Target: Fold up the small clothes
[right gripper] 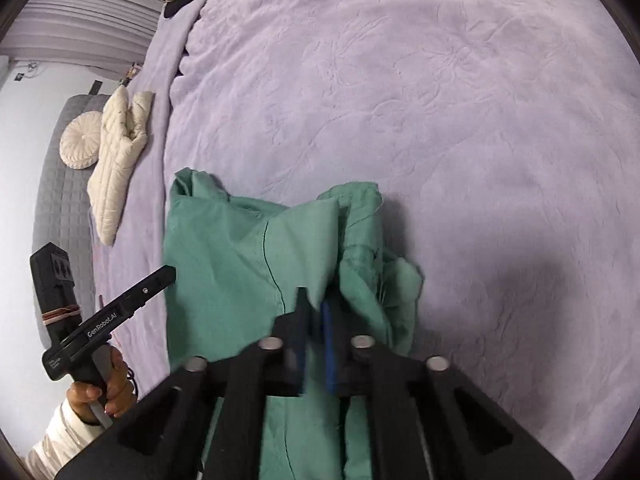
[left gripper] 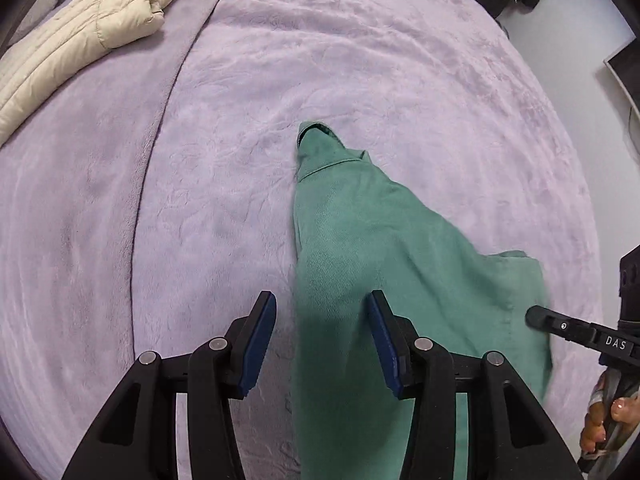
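With the right gripper [right gripper: 314, 316] pinching the green garment [right gripper: 240, 264] and the left gripper's [left gripper: 322, 312] fingers spread, cloth could slip and bunch on the bed [left gripper: 400, 60].

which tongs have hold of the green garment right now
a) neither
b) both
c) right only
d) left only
c: the right tongs have their pads nearly closed with a fold of the green garment pinched between them, while the left tongs are spread wide open above the cloth, gripping nothing.
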Tool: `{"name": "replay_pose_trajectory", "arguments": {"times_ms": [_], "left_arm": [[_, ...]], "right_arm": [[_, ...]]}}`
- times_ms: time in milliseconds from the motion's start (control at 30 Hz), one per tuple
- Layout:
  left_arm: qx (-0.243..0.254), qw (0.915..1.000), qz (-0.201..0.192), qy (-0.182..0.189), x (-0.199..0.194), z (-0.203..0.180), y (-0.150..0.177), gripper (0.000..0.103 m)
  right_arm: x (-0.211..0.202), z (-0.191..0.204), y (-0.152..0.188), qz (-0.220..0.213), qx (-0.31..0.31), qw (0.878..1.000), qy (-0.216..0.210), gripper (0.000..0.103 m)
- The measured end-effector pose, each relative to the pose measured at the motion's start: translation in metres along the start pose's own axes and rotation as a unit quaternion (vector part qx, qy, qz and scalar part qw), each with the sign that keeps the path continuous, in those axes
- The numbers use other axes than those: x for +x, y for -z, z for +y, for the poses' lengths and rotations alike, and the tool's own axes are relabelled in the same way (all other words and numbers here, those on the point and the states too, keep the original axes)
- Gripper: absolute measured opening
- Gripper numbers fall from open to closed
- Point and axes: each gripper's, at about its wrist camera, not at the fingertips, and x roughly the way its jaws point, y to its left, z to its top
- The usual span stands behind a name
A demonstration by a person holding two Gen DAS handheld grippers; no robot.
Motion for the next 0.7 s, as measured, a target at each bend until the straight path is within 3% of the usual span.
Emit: {"name": "replay_pose_trajectory", "arguments": {"times_ms": [100,167,300,367,467,700], "left_arm": [[-0.004,0.9999,0.009,-0.010,0.022,0.002,-0.005,0.057],[-0.008,0.9998,0.006,-0.014,0.029,0.006,-0.007,0.071],[-0.015,0.9997,0.012,-0.013,0.020,0.012,-0.006,0.072],[0.006,0.9996,0.005,-0.029,0.003,0.010,0.002,0.072],[0.035,0.9992,0.006,-0.017,-0.023,0.007,0.025,0.072],[0.136,0.9883,0.062,0.026,-0.063,-0.027,0.115,0.072]], "right_arm": [[0.006,-0.022,0.003,-0.001,0.021,1.000,0.010,0.003],[0.014,-0.036,0.004,0.002,0.038,0.999,0.000,0.001],[0.010,-0.050,0.008,-0.002,0.078,0.996,-0.041,0.000],[-0.003,-0.049,0.013,-0.004,0.083,0.996,-0.036,0.002],[-0.032,-0.038,0.028,-0.004,0.042,0.999,-0.017,0.009],[-0.070,-0.003,0.098,0.037,-0.038,0.998,-0.015,0.009]]}}
